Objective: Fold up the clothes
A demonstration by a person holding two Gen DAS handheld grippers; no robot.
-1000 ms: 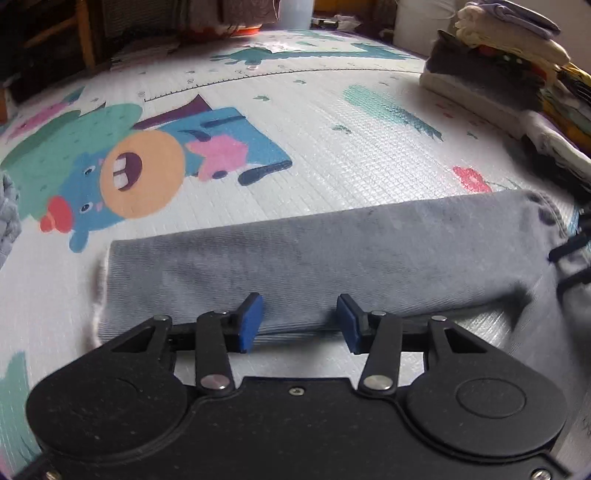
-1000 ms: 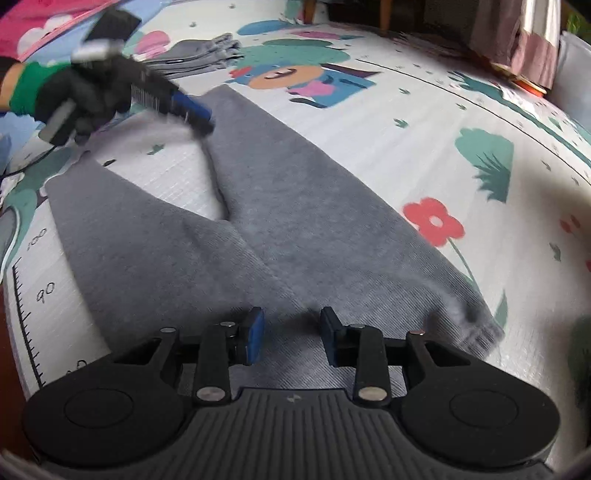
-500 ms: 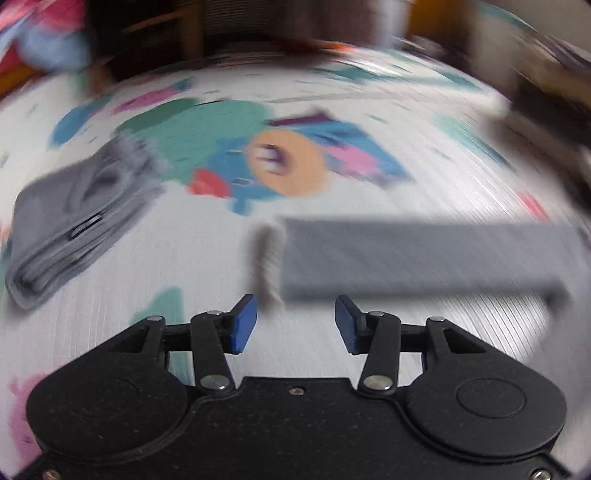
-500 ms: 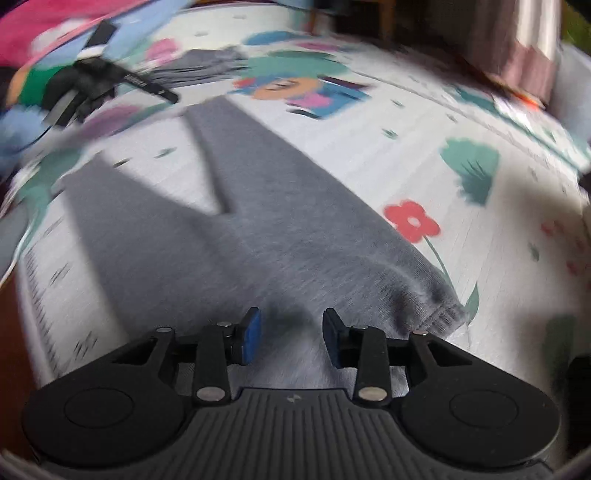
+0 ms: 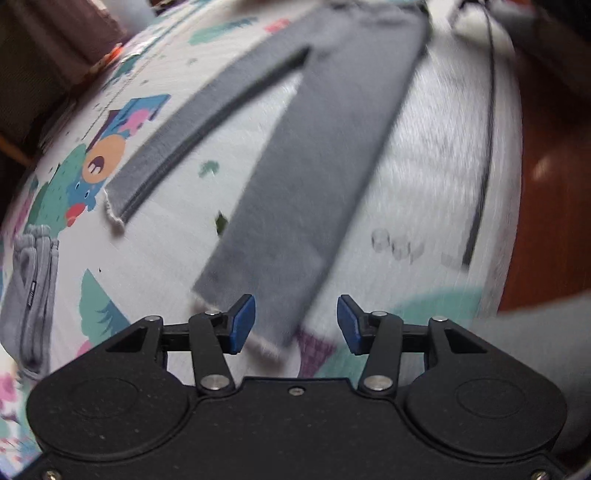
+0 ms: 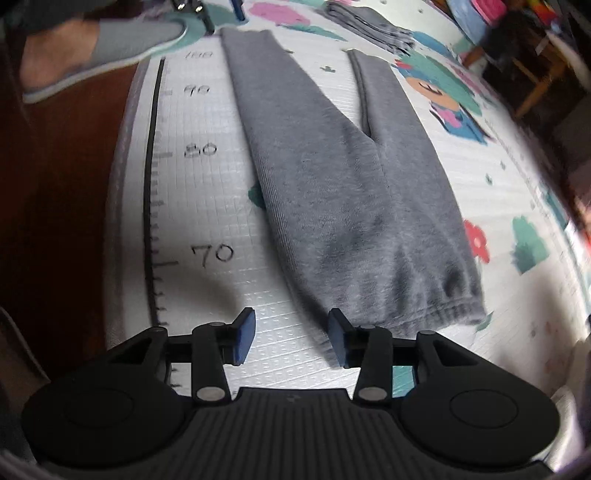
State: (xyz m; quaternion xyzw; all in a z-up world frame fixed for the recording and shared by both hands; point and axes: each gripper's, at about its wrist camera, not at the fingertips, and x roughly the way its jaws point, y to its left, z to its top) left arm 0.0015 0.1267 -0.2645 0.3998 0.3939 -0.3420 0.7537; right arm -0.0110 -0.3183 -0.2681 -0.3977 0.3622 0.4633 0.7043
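Grey trousers (image 6: 343,192) flat (grippers agape)

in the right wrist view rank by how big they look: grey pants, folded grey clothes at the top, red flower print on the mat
1. grey pants, by far the largest.
2. folded grey clothes, though they lie farther from the camera, so they look smaller than they are.
3. red flower print, smallest.

Open mat (image 6: 207,206): bare strip between the ruler line and grey trousers (image 6: 332,192).
Obstacles: foot (image 6: 107,44) at far end; folded grey garment (image 5: 35,288) nearby.
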